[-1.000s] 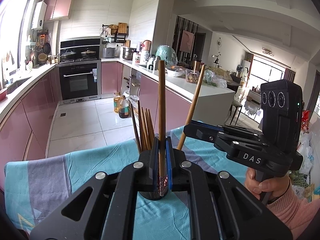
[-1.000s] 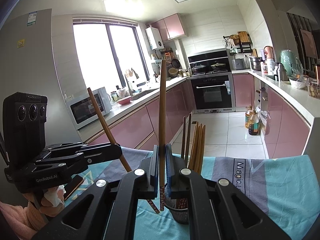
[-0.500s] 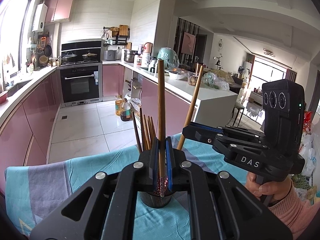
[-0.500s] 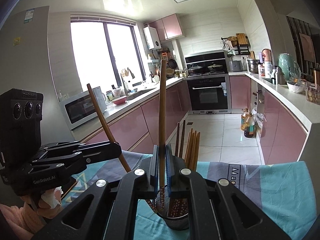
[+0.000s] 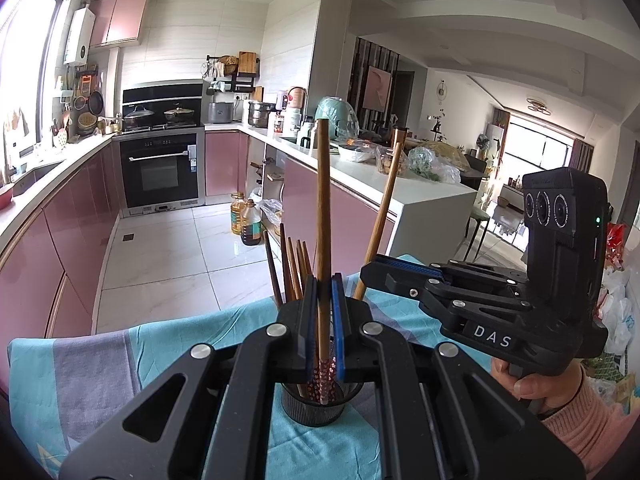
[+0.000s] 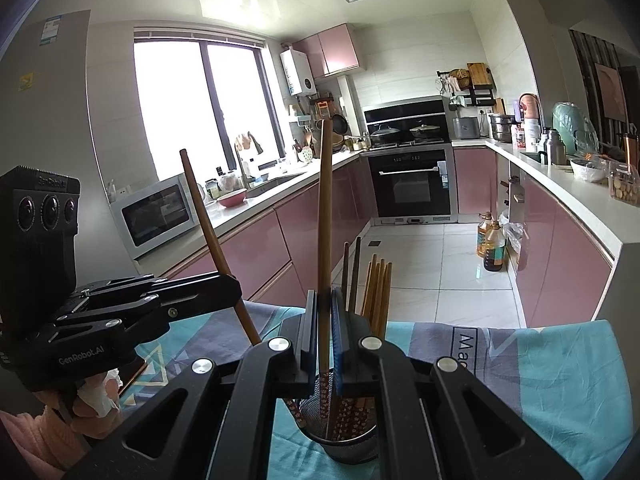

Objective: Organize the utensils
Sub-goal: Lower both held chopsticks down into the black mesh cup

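Left wrist view: the left gripper [image 5: 322, 320] is clamped on one upright chopstick [image 5: 322, 220], its patterned lower tip hanging just inside the mouth of the black holder [image 5: 312, 406]. The holder stands on the teal and grey cloth [image 5: 100, 368] directly under the jaws. A bunch of chopsticks [image 5: 292, 268] already stands in the holder, leaning toward its far left side.

To the right of the holder, the right gripper [image 5: 370, 270] pinches a second chopstick [image 5: 380, 216], tilted with its top leaning away from the holder. A hand [image 5: 536, 380] in a pink sleeve grips its handle.

From the right wrist, the right gripper [image 6: 324, 320] is closed tight on its chopstick [image 6: 325, 240], whose flowered end dips into the mesh holder [image 6: 348, 446]. The stored chopsticks [image 6: 374, 288] rise on the holder's far right side. Left of the holder, the left gripper [image 6: 236, 290] holds its chopstick [image 6: 212, 240] at a slant. Behind the holder, white floor tiles [image 6: 420, 264] run to the oven [image 6: 412, 182].
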